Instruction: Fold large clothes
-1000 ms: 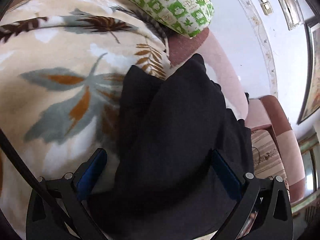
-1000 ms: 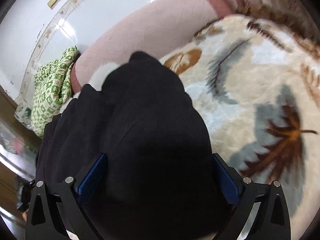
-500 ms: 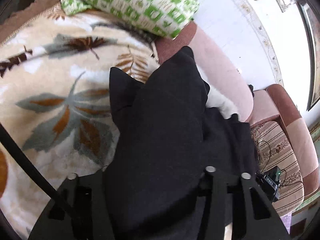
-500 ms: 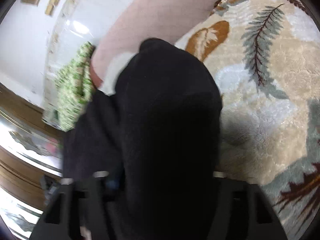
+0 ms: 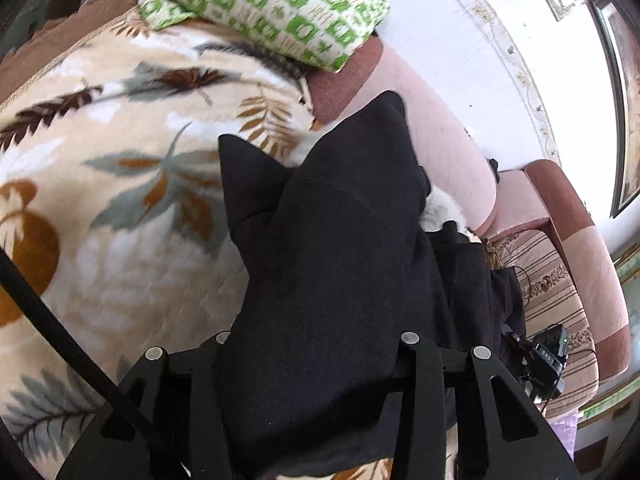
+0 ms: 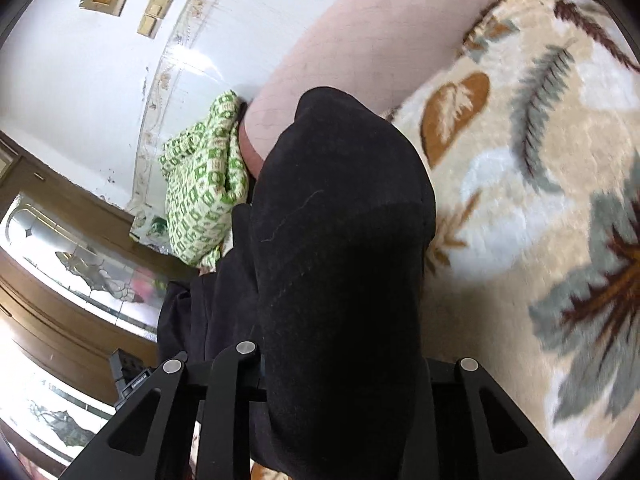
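One black garment (image 5: 340, 264), two hand-held grippers (image 5: 312, 364)

Garment (image 5: 340, 264) on blanket (image 5: 120, 200), before backrest (image 5: 436, 136)

Both the left gripper (image 5: 312, 364) and right gripper (image 6: 340, 368) have closed on the black garment (image 5: 340, 264); its pinched folds now rise off the blanket (image 5: 100, 200).

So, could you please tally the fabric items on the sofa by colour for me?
Black: 1, the garment held in both grippers' jaws.
Green and white: 1, the checked cloth.
Beige with leaves: 1, the blanket.
Total: 3
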`<state>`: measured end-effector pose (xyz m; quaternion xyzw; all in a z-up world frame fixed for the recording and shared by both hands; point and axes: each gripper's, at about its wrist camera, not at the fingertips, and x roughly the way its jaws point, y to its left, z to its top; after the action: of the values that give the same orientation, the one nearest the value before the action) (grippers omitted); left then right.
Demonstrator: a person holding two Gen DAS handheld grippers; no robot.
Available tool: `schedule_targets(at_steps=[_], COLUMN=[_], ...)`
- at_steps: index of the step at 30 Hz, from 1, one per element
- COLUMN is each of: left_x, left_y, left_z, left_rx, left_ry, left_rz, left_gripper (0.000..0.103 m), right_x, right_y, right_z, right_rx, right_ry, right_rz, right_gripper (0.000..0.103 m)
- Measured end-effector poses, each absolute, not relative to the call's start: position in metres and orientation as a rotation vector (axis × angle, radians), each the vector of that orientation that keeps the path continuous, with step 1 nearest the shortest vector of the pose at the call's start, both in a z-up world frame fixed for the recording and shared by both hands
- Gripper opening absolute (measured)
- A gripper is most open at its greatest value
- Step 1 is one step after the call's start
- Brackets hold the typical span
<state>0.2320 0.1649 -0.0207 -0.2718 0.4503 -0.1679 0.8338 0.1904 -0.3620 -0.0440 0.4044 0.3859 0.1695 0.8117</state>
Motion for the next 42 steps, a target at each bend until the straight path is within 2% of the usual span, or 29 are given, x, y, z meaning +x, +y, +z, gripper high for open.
schedule_targets(at_steps=[2,4,6,10,15,19,24,28,30,34,37,42], left_x=[0.233,0.236,0.239,0.236,0.229,0.222,0.206,0.206,0.212,0.241,0.272,0.283], left_y=[0.168,0.172,0.178,0.192,0.194,0.196,0.2,0.175,0.158,0.137,0.15,0.17], left_z=[-0.028,-0.036,-0.042,-0.042,-0.03,-0.015,0.013,0.036,0.037,0.016,-0.024,-0.05], left_rx=[-0.577,-0.602,-0.633,-0.718,-0.728,-0.679,-0.553,-0.427,-0.381,-0.323,-0.378,-0.538], left_ry=[0.966,0.986,1.006,1.014,1.0,0.947,0.794,0.734,0.731,0.807,0.929,0.984], left_rz=[-0.342,-0.322,-0.291,-0.292,-0.254,-0.12,0.067,-0.009,-0.081,-0.087,-0.004,-0.059], left_gripper=[0.041,0.045,0.053,0.055,0.06,0.067,0.069,0.072,0.077,0.08,0.084,0.088], right_x=[0.187,0.188,0.189,0.182,0.165,0.16,0.177,0.187,0.198,0.225,0.237,0.242], right_y=[-0.364,-0.368,-0.374,-0.394,-0.41,-0.394,-0.346,-0.314,-0.294,-0.269,-0.272,-0.312], right_z=[-0.053,-0.063,-0.07,-0.061,-0.027,-0.004,0.005,0.0,-0.002,-0.018,-0.037,-0.046], right_rx=[0.852,0.831,0.81,0.859,0.823,0.675,0.514,0.417,0.357,0.278,0.231,0.369], right_ry=[0.855,0.89,0.915,0.865,0.685,0.597,0.616,0.627,0.629,0.684,0.713,0.729], right_rz=[0.328,0.27,0.206,0.146,-0.027,-0.109,-0.038,0.011,0.036,0.051,-0.048,-0.114], right_gripper=[0.031,0.035,0.056,0.063,0.08,0.08,0.079,0.076,0.076,0.076,0.075,0.075])
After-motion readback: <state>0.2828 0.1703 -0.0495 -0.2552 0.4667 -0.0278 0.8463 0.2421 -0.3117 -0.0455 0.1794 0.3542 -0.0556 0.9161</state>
